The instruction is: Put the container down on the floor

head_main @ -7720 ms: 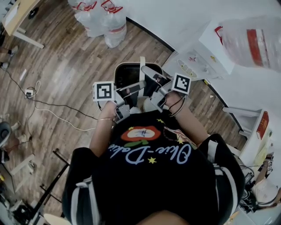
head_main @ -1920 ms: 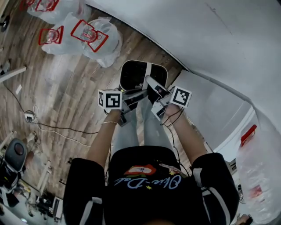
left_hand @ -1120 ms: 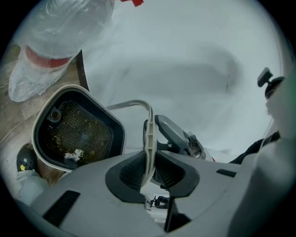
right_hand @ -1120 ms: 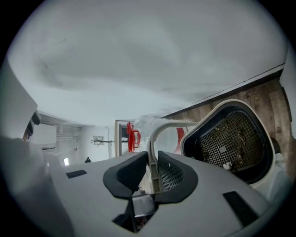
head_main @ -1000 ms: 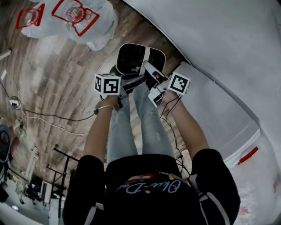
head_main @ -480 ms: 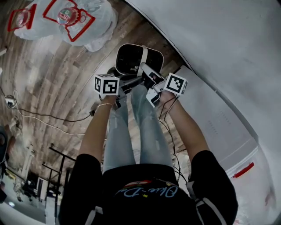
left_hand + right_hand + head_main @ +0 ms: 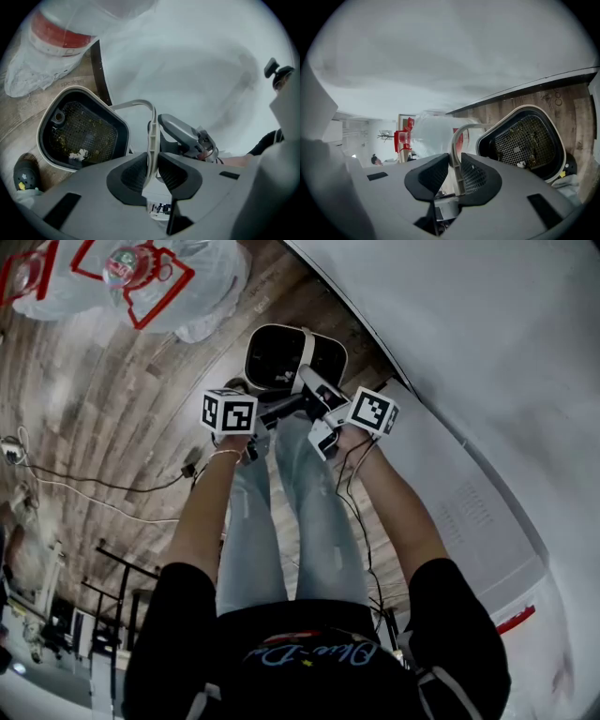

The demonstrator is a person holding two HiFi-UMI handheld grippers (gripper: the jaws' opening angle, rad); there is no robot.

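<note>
Nearest to me, the left gripper (image 7: 151, 172) had its jaws narrow and clamped on the thin pale handle (image 7: 151, 133) of the container (image 7: 277, 357). The band ran straight up between the pads. The right gripper (image 7: 454, 177) was the same, jaws pinched on that handle from the other side, so both grips shared one band, close together. The container hung just beyond the jaws, out past the person's legs (image 7: 300, 512) in the head view. It was a white tub, dark inside, with a mesh basket (image 7: 525, 140) holding a few scraps. I couldn't tell whether its base touched the wooden floor (image 7: 122, 427); my guess was not quite. Lowering was the step in hand. To do it well I'd bring both hands down together so the handle stayed upright and the tub didn't swing or tip its scraps. I'd aim for the bare boards ahead of the feet, off the dark skirting. I'd only let the jaws part once the handle went slack and the tub sat flat. Opening one side first would probably twist it. Further out, clear plastic bags (image 7: 178, 287) with red print lay on the floor to the left, near but not in the way. A thin cable (image 7: 94, 486) trailed well off to the side. The white wall (image 7: 487, 352) closed the right.
</note>
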